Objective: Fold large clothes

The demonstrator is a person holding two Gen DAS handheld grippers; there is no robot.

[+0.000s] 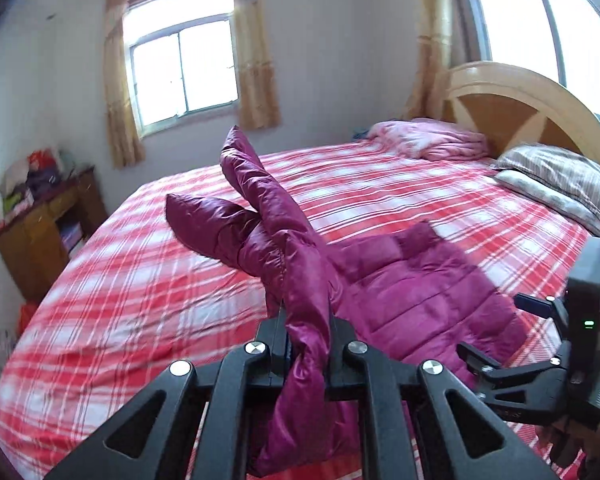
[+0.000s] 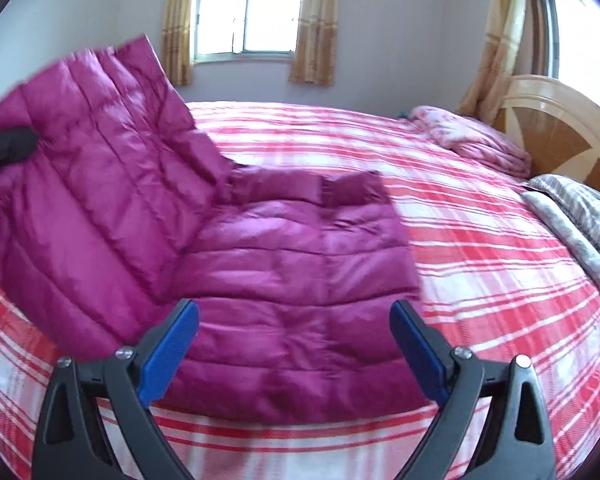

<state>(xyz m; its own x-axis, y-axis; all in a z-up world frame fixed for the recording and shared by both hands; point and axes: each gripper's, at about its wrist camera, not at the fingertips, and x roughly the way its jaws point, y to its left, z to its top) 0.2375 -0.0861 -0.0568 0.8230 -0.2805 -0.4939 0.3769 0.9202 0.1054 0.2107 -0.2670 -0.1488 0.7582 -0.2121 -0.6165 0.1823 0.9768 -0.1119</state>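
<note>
A magenta quilted puffer jacket [image 2: 284,264] lies on a bed with a red and white plaid sheet [image 2: 480,248]. My left gripper [image 1: 305,320] is shut on the jacket's left edge [image 1: 300,288] and holds that half lifted off the bed, its sleeves sticking up. The raised half [image 2: 92,148] shows at the left of the right wrist view, with the left gripper's tip [image 2: 8,148] on it. My right gripper [image 2: 294,344] is open and empty, just above the jacket's near hem; it also shows at the right edge of the left wrist view [image 1: 496,332].
A folded pink blanket [image 1: 428,140] and a grey striped pillow [image 1: 560,184] lie by the wooden headboard [image 1: 512,108]. A cluttered wooden cabinet [image 1: 48,224] stands left of the bed. Curtained windows [image 1: 180,72] are on the far wall.
</note>
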